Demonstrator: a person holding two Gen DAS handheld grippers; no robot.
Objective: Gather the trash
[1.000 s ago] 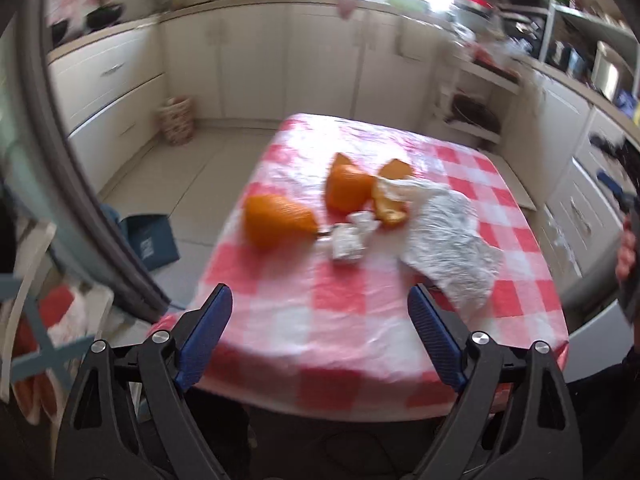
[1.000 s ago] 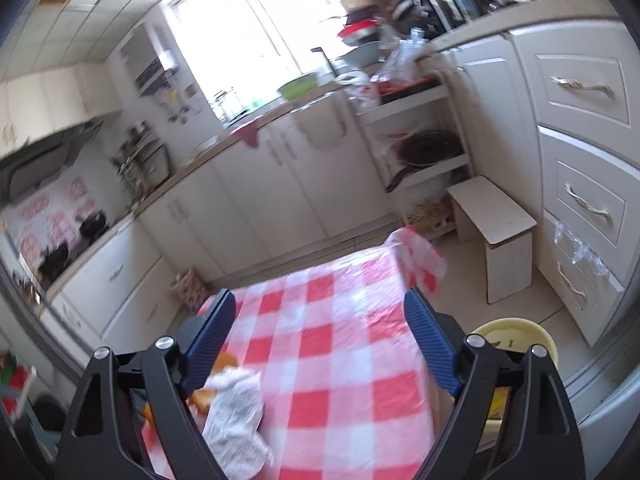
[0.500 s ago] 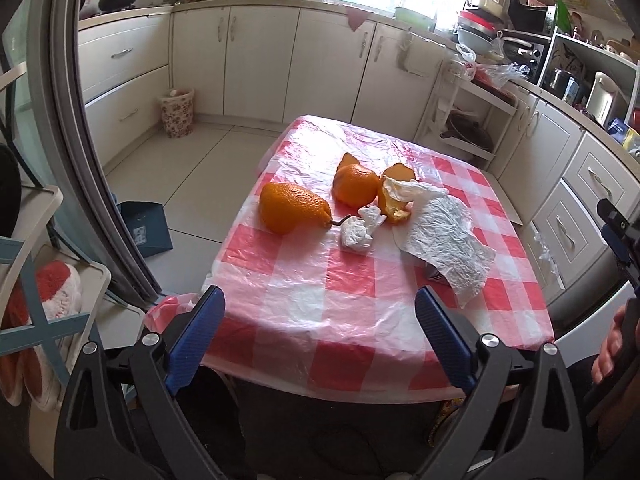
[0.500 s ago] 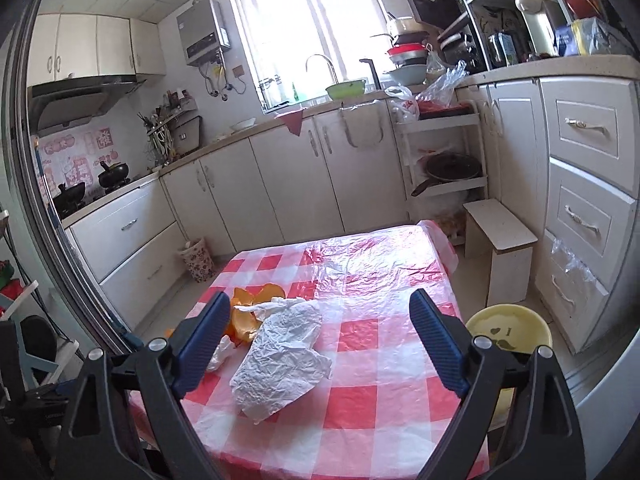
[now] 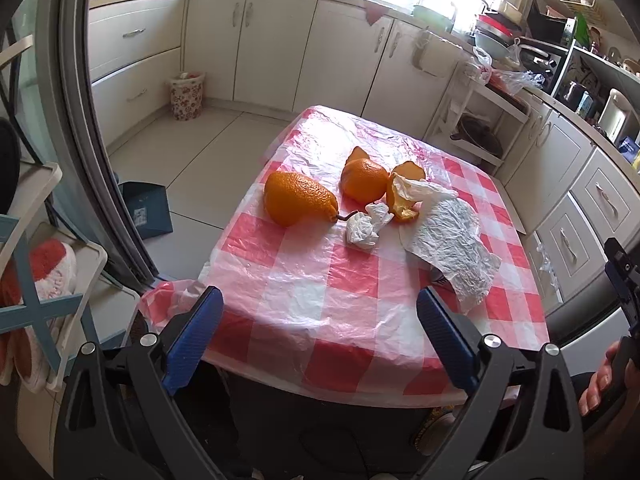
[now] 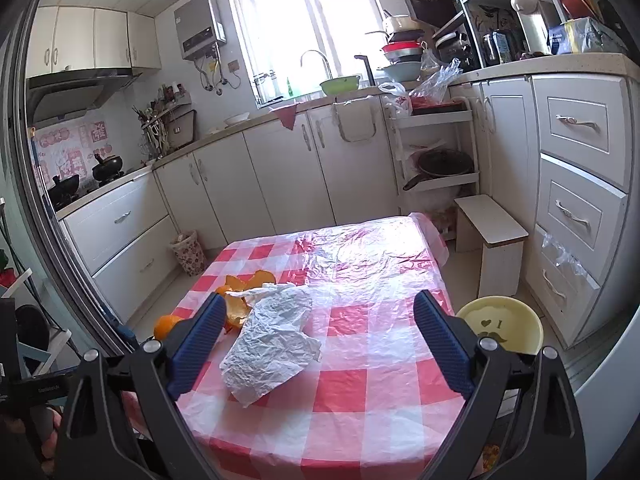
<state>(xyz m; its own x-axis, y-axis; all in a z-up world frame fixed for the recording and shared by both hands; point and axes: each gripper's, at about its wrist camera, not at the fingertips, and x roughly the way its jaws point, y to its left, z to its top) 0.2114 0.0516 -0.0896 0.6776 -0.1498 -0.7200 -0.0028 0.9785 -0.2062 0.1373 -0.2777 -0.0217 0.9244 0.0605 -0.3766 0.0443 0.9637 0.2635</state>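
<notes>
Left gripper (image 5: pixel 320 334) fingers wide and empty, right gripper (image 6: pixel 320 334) fingers still opening, empty, crumpled paper (image 6: pixel 272 344) on the counter (image 6: pixel 360 400), orange peel (image 6: pixel 240 300) at its eleven o'clock

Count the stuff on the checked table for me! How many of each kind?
Whole oranges: 2, the long one and the round one
Orange peel pieces: 3 showing
Crumpled white papers: 2, the small wad and the big sheet
Total: 7
</notes>
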